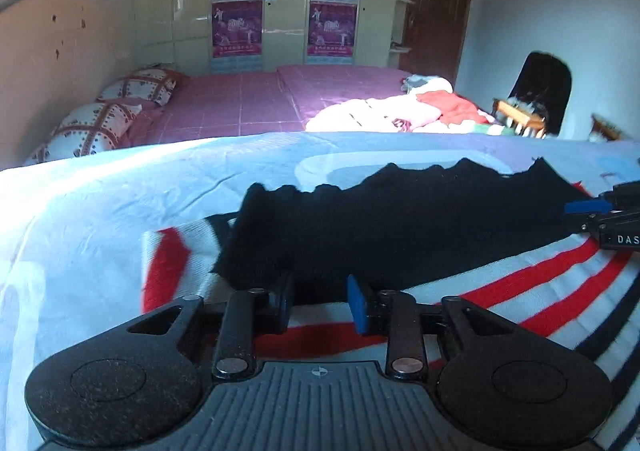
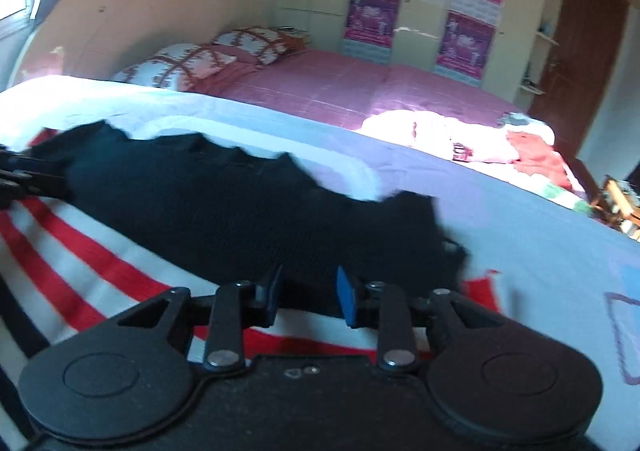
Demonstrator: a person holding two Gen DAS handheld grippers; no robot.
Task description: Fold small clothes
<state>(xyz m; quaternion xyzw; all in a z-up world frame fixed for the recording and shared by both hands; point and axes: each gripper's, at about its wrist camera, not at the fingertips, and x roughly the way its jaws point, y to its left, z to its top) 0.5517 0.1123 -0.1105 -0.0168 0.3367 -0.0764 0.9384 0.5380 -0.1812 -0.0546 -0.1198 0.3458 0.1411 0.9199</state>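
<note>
With both the left gripper [image 1: 320, 301] and the right gripper [image 2: 308, 297] narrowly parted, pads off the black knit garment [image 1: 400, 227], flatten the fold against the striped blanket [image 1: 540, 291] before regripping.

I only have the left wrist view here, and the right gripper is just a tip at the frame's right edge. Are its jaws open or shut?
Observer: Open. The right wrist view shows the right gripper with a clear gap between its pads, at the near edge of the black garment, not pinching it.
Operator: Where does that garment's right end lie?
Observer: Its ragged end lies flat, partly on the striped cloth and partly on the pale sheet.
Operator: Anything else outside my frame?
Observer: What looks like a window, left of the headboard.
</note>
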